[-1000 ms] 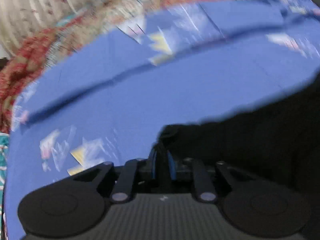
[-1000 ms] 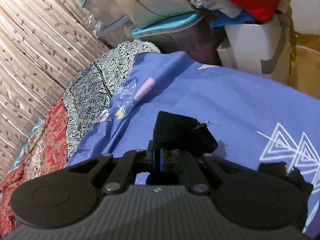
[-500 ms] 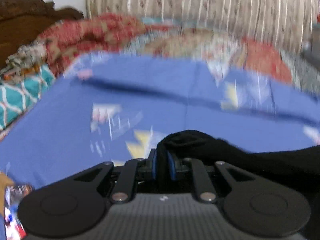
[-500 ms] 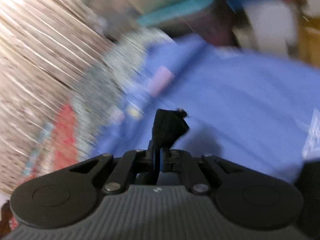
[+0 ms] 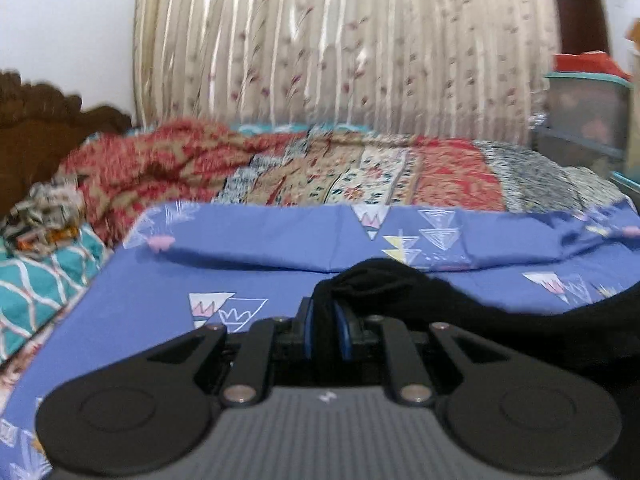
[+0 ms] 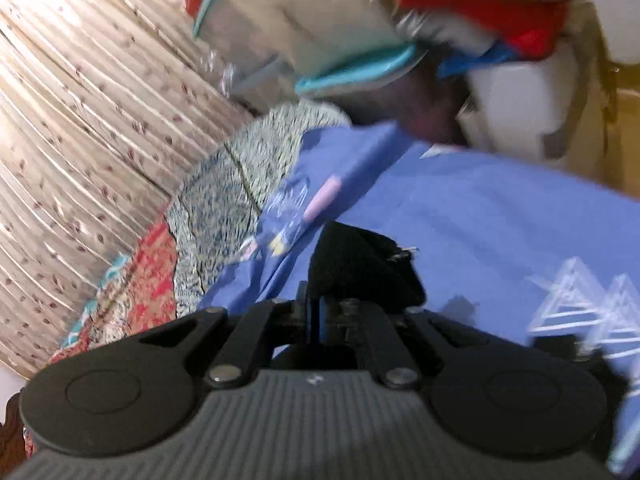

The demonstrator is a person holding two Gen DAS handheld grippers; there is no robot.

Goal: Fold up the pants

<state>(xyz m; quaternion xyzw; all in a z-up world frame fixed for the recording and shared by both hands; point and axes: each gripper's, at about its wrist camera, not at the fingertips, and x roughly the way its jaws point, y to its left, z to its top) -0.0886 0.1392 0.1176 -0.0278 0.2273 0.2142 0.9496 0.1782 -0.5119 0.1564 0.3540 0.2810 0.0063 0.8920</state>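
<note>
The black pants (image 5: pixel 500 320) hang from both grippers above a blue patterned bedsheet (image 5: pixel 260 276). My left gripper (image 5: pixel 325 330) is shut on a bunched edge of the pants; the cloth trails off to the right and down. My right gripper (image 6: pixel 318 312) is shut on another black corner of the pants (image 6: pixel 360 268), which sticks up past the fingers. More black cloth shows at the lower right of the right wrist view (image 6: pixel 592 364). The rest of the pants is hidden below the grippers.
A red and cream patterned quilt (image 5: pixel 360 172) lies along the far side of the bed before a striped curtain (image 5: pixel 340 48). A wooden headboard (image 5: pixel 40 128) and teal pillow (image 5: pixel 36 288) are left. Storage bins with piled clothes (image 6: pixel 460 32) stand past the bed's end.
My left gripper has tilted up from facing the sheet to facing the curtain, still holding the pants. My right gripper swung quickly and holds its corner, with the view much as one second ago.
</note>
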